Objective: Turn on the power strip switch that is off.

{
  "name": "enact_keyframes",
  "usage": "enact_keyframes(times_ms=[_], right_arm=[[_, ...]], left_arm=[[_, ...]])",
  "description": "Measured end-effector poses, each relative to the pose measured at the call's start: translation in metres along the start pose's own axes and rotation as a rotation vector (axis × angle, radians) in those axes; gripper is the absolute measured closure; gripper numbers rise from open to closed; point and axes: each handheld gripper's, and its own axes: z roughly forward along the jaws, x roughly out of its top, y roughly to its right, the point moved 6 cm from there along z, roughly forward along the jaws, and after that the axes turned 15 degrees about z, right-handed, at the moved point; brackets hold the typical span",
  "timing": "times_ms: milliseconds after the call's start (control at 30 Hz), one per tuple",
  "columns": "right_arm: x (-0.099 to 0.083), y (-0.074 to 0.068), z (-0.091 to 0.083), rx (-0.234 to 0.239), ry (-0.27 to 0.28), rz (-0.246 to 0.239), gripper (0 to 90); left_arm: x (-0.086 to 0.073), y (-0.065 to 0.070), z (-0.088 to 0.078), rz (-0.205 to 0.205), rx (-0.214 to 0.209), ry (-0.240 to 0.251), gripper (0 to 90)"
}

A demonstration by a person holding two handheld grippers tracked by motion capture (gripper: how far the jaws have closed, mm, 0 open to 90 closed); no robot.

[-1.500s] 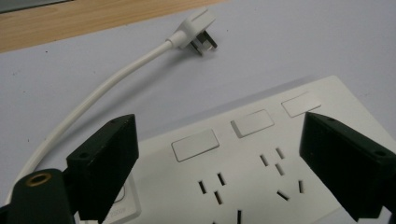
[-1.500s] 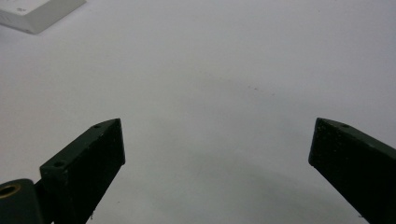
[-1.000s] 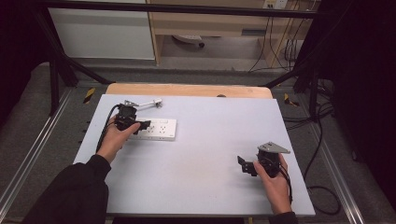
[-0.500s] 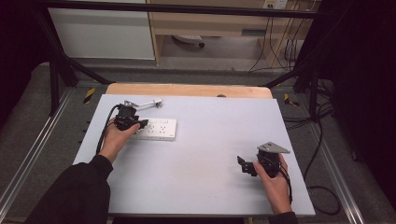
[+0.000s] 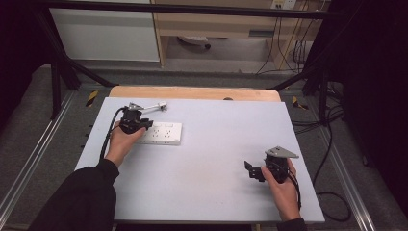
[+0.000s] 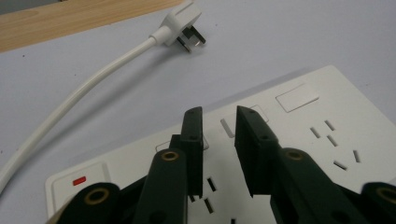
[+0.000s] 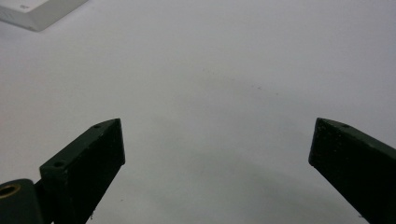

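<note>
A white power strip (image 5: 163, 133) lies flat on the left part of the white table (image 5: 216, 144). Its white cable (image 6: 84, 88) curves away to a loose plug (image 5: 161, 105) lying unplugged behind it. My left gripper (image 5: 145, 125) hovers over the strip's left end. In the left gripper view its jaws (image 6: 219, 114) stand only a narrow gap apart with nothing between them, above the sockets and near the red-marked switch (image 6: 79, 180). My right gripper (image 5: 250, 171) rests at the front right, open wide (image 7: 217, 135) over bare table, with a corner of the strip (image 7: 37, 11) far off.
The wooden back edge of the table (image 5: 192, 92) runs behind the plug. Dark frame rails (image 5: 29, 163) run along both sides on the floor, and cables (image 5: 332, 144) trail off the right side. A cabinet (image 5: 106, 33) stands beyond the table.
</note>
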Motion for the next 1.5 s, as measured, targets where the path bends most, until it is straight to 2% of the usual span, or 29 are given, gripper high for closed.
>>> enact_keyframes(times_ms=[200,467,733,1500], right_arm=[[0.000,0.000,0.001,0.002,-0.001,-0.003,4.0],[0.000,0.000,0.000,0.003,-0.001,-0.004,4.0],[0.000,0.000,0.000,0.005,-0.001,-0.004,3.9],[0.000,-0.001,0.000,0.009,-0.002,-0.008,3.9]], left_arm=[[0.001,0.002,0.004,-0.018,-0.018,0.021,81.9],[0.004,0.007,0.006,-0.016,-0.044,0.038,89.9],[0.005,0.007,0.009,-0.030,-0.042,0.049,90.0],[0.003,0.010,0.018,-0.024,-0.040,0.037,90.0]])
